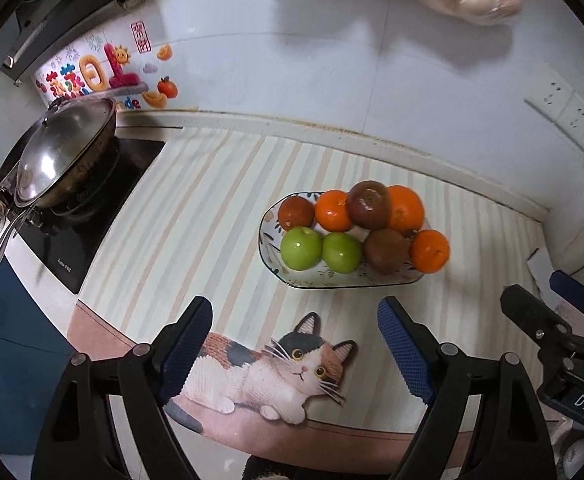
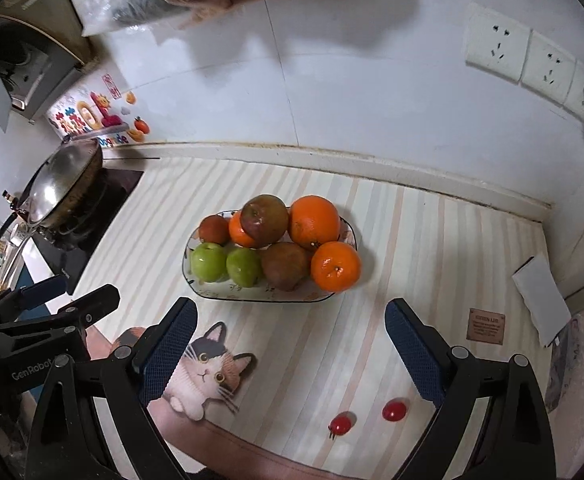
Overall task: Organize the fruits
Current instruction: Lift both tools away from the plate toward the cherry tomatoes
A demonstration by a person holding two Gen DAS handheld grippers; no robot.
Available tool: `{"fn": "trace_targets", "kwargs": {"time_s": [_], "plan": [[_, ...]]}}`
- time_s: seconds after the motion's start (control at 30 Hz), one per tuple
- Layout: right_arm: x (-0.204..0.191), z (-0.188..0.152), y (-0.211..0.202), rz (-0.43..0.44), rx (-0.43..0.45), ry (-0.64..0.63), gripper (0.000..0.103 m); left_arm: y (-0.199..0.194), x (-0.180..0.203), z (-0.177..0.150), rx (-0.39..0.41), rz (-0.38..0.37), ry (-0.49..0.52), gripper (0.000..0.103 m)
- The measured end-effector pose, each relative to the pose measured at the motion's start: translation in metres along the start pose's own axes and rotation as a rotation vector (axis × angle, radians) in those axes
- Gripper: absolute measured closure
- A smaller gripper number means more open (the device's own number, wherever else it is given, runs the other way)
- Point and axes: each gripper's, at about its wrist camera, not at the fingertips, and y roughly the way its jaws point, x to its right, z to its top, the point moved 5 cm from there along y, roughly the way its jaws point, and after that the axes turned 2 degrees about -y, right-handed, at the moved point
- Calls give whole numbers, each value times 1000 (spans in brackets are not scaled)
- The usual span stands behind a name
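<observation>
The plate (image 2: pixel 211 294) sits on the striped tabletop (image 2: pixel 432 240), full of oranges (image 2: pixel 314 221), green apples (image 2: pixel 208 262) and brown fruit (image 2: pixel 284 265); two little tomatoes (image 2: pixel 340 424) lie near the right tool (image 2: pixel 290 350); both the left tool (image 1: pixel 295 346) and the right one are wide and hold nothing.

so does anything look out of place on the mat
Two cherry tomatoes lie loose on the striped mat, near its front edge, apart from the plate where the other fruit is piled. Nothing looks spilled or damaged.
</observation>
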Motion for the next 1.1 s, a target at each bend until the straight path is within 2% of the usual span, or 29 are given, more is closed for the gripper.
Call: {"fn": "trace_targets", "kwargs": {"time_s": [0.23, 0.47, 0.9, 1.03, 1.1], "plan": [[-7, 0, -50, -6, 80, -9, 6, -35, 2, -8, 57, -14, 1, 19], [-14, -4, -74, 3, 111, -12, 6, -57, 1, -15, 91, -28, -3, 19], [-1, -14, -66, 60, 94, 37, 6, -57, 1, -25, 76, -20, -26, 19], [28, -26, -46, 57, 52, 105, 6, -36, 8, -28, 38, 1, -16, 19], [50, -39, -26, 39, 0, 144, 11, -22, 16, -32, 9, 9, 3, 19]]}}
